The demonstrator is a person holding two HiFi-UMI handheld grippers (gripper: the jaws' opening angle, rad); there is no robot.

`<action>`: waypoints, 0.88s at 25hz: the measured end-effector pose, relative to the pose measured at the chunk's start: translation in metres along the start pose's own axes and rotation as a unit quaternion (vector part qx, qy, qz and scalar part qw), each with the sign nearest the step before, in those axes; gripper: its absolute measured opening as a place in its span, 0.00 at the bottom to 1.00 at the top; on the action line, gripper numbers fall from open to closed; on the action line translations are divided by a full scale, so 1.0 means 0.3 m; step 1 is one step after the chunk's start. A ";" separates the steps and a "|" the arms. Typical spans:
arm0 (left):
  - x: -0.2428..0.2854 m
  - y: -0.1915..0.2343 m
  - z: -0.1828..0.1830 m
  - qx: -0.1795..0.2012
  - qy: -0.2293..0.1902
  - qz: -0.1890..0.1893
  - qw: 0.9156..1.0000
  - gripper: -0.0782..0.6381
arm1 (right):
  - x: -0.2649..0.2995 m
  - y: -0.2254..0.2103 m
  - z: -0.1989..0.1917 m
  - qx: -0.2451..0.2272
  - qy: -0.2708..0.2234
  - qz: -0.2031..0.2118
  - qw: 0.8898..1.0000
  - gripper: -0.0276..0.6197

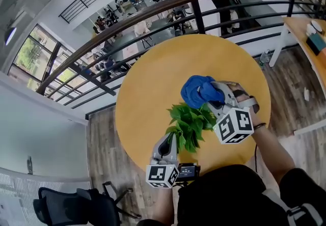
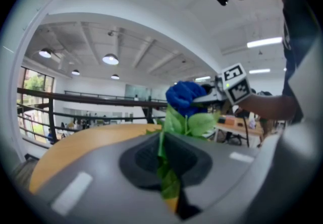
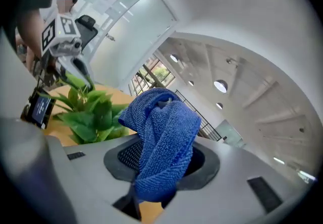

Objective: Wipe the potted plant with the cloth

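Both jaws clamped — left gripper (image 1: 171, 142) on plant leaf (image 2: 168, 184), right gripper (image 1: 216, 99) on blue cloth (image 3: 161, 142)

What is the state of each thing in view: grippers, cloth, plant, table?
left gripper: shut on a leaf of the plant.
right gripper: shut on the cloth.
cloth: blue, bunched, held at the plant's top leaves; contact unclear.
plant: stands on the table, one leaf pinched; pot hidden by foliage.
table: round, bearing the plant.
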State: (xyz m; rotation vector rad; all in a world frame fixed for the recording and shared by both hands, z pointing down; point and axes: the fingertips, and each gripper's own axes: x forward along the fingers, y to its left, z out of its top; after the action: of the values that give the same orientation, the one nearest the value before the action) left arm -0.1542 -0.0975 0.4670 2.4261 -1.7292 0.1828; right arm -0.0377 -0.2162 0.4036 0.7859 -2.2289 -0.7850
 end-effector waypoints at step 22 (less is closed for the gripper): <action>-0.015 0.005 -0.005 0.001 0.000 -0.007 1.000 0.12 | -0.134 0.191 0.183 -0.056 -0.038 0.015 0.998 0.30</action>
State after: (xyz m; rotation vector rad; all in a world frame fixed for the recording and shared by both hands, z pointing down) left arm -0.1570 -0.0934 0.4677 2.4394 -1.7116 0.1809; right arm -0.0706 -0.1340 0.3949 0.6791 -2.2366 -0.9301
